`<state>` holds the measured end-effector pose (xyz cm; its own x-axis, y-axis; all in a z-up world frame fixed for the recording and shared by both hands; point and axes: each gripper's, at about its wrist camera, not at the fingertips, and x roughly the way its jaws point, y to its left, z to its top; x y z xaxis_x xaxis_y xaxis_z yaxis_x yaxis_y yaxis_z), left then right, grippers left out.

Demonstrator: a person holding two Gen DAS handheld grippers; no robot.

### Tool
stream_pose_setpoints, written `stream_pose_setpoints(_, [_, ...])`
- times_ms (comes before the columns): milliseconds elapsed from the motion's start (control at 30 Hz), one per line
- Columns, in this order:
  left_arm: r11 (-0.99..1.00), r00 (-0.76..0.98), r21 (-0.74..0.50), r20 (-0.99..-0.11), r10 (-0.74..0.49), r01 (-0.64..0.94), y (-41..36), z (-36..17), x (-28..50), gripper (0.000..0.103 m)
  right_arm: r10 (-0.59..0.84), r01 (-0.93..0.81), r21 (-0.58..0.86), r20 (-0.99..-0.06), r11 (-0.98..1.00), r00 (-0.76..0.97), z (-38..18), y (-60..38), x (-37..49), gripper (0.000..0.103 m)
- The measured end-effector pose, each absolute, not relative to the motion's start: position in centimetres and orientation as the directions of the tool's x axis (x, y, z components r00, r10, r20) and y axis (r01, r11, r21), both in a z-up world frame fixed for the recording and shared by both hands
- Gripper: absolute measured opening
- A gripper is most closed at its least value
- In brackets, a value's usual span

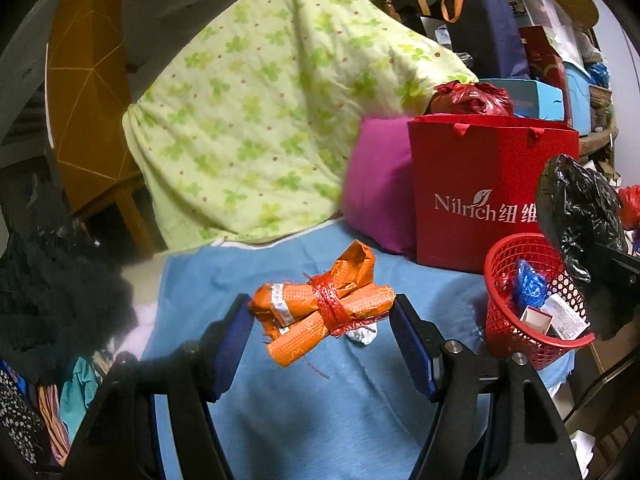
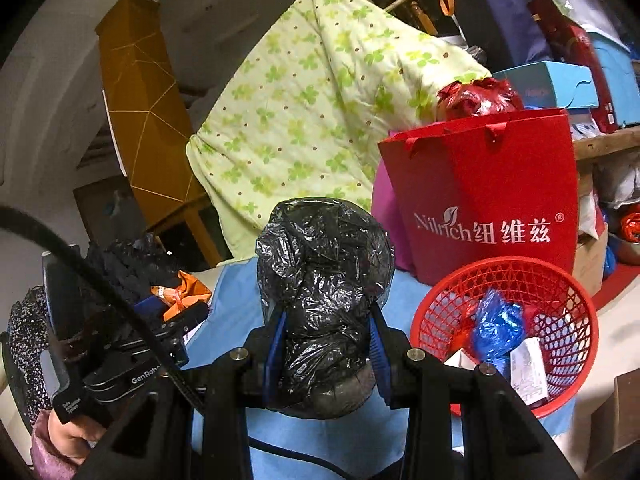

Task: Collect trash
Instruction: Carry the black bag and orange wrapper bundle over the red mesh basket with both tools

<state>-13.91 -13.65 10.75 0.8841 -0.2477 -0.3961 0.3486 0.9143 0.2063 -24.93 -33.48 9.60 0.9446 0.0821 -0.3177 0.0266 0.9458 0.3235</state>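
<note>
left wrist view, orange bundle [image 1: 320,304] tied with red string, gripped endwise by left tongs [image 1: 322,322]

An orange wrapped bundle [image 1: 320,304], tied with red string, hung clamped lengthwise. A crumpled black plastic bag [image 2: 324,304] was pinched. The red mesh basket [image 2: 560,292] held scraps.

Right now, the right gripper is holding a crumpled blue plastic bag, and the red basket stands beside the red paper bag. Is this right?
Not quite. The bag in the right gripper is black, not blue, as the right wrist view shows. The blue plastic already lies inside the red basket, which does stand beside the red paper bag.
</note>
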Motion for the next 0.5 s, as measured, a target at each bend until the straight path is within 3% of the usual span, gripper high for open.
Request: stream_pose_setpoints(500, [0.902, 0.89, 0.234, -0.375, -0.26, 0.363, -15.7, 11.3, -15.5, 0.071, 0.064, 0.039, 0.343, -0.284, 0.939, 0.957, 9.8, -35.2, -26.3, 0.04])
